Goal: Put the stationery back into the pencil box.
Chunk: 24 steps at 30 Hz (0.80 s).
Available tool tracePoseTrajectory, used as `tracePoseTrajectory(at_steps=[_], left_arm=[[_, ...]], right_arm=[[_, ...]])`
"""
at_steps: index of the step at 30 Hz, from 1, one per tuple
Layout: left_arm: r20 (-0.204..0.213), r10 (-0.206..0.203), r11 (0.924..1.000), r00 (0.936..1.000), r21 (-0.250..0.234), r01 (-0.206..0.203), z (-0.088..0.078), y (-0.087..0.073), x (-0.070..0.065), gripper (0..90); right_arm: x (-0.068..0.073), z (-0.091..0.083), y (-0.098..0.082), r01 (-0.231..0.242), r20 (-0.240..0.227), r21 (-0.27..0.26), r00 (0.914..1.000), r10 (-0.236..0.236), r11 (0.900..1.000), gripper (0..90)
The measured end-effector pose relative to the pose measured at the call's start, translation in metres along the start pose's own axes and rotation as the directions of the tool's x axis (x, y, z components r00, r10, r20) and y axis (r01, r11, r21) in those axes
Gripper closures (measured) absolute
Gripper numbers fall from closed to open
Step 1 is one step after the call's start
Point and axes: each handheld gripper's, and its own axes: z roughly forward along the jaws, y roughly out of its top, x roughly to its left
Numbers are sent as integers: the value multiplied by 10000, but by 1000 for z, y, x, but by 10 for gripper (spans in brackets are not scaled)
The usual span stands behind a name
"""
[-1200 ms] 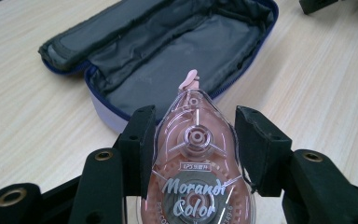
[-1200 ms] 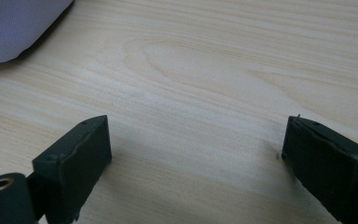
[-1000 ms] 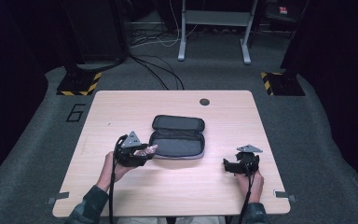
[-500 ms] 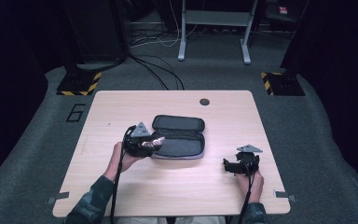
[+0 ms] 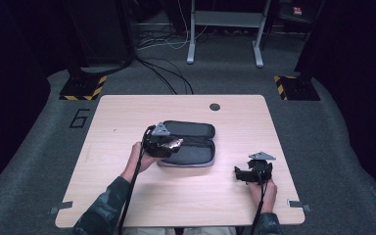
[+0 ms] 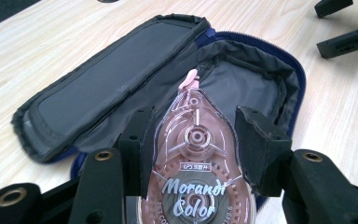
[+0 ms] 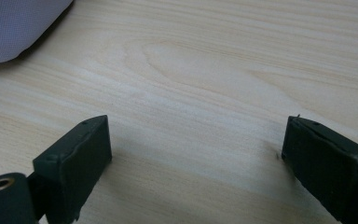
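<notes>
**A:** Two sets of jaws to note. What has the left gripper [image 6: 193, 154] got?

**B:** My left jaws are about half shut, clamped on the sides of a correction tape dispenser [image 6: 193, 158]: clear pinkish shell, teardrop shape, "Morandi Color" printed across the wide end. The wide end sits back between my jaws; the narrow pink tip points ahead, away from me.

**A:** And beyond the tip?

**B:** An open pencil case [image 6: 135, 88], dark grey lining, blue edge. The tip hangs over its soft pocket half; the flat lid half lies ahead and to the left of my jaws. I cannot tell if the tip touches the lining. From the high view, my left gripper [image 5: 164, 143] is over the case's [image 5: 191, 142] near left end, and the case lies flat on the bench [image 5: 127, 117].

**A:** The right gripper [image 7: 196, 158]?

**B:** Those jaws stand wide apart with nothing between them, just bare wood grain of the bench [image 7: 205, 74] ahead. A grey corner of the case [image 7: 14, 28] shows far ahead to the upper left. In the high view the right gripper [image 5: 247, 172] sits low on the bench, well apart from the case. From the left gripper view, the right gripper's black jaws stick in at the upper right, past the case's far edge.
</notes>
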Motion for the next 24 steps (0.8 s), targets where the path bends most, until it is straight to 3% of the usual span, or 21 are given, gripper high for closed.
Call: tracePoseTrajectory(at_steps=[4, 10, 17, 24], left_arm=[[131, 72, 9994, 9999, 326, -76, 15, 3, 0, 500], [37, -109, 9985, 9999, 540, 107, 32, 1, 3, 499], [-11, -311, 9932, 9995, 1122, 310, 54, -5, 4, 499], [-166, -426, 9892, 9990, 1394, 445, 63, -4, 0, 491]], right_arm=[[0, 0, 0, 36, 6, 28, 10000, -36, 10000, 77], [-1, 0, 0, 78, 6, -13, 10000, -78, 10000, 77], [0, 0, 0, -18, 1, -12, 10000, 18, 10000, 77], [0, 0, 0, 17, 16, 22, 10000, -17, 10000, 79]])
